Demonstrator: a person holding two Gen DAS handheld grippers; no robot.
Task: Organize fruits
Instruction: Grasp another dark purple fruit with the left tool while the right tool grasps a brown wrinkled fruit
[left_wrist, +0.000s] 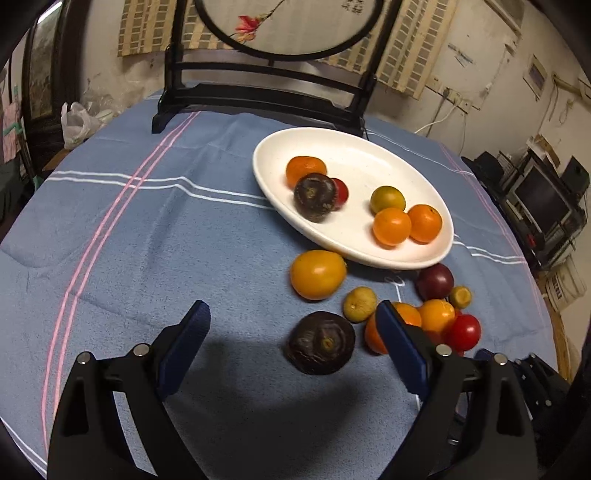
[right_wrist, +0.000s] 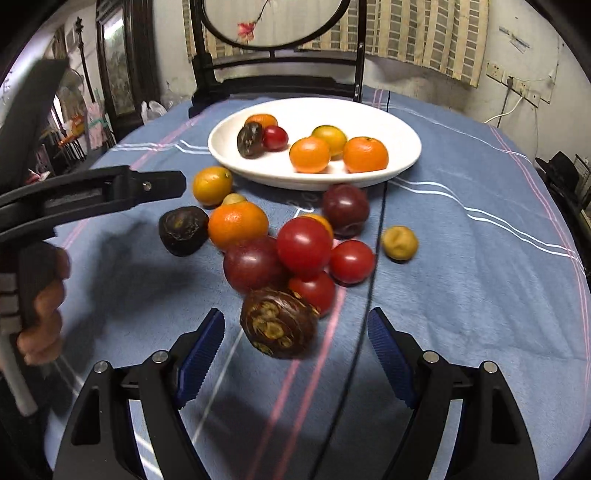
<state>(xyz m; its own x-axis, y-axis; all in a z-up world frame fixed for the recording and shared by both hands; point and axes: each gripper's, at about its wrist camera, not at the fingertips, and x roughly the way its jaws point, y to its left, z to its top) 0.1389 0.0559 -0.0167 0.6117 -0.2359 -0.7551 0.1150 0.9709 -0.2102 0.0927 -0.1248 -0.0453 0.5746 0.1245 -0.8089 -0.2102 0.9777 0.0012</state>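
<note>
Both tongs, left (left_wrist: 291, 325) and right (right_wrist: 295, 328), gape wide, empty. The dark mangosteen (left_wrist: 320, 342) near the plate (left_wrist: 439, 243) looks hard, round, rolly; I'd pinch its widest middle.

Tablecloth (right_wrist: 461, 258): soft, matt blue woven cloth. Plate (right_wrist: 399, 122) on it: smooth, glossy white glaze. Tomatoes (right_wrist: 304, 243) before the plate: shiny skin. Mangosteen (right_wrist: 279, 325) nearest: dull, rough rind. Gripper pads (right_wrist: 388, 350): ribbed blue.

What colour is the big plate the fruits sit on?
White. The plate shows best in the right wrist view.
</note>
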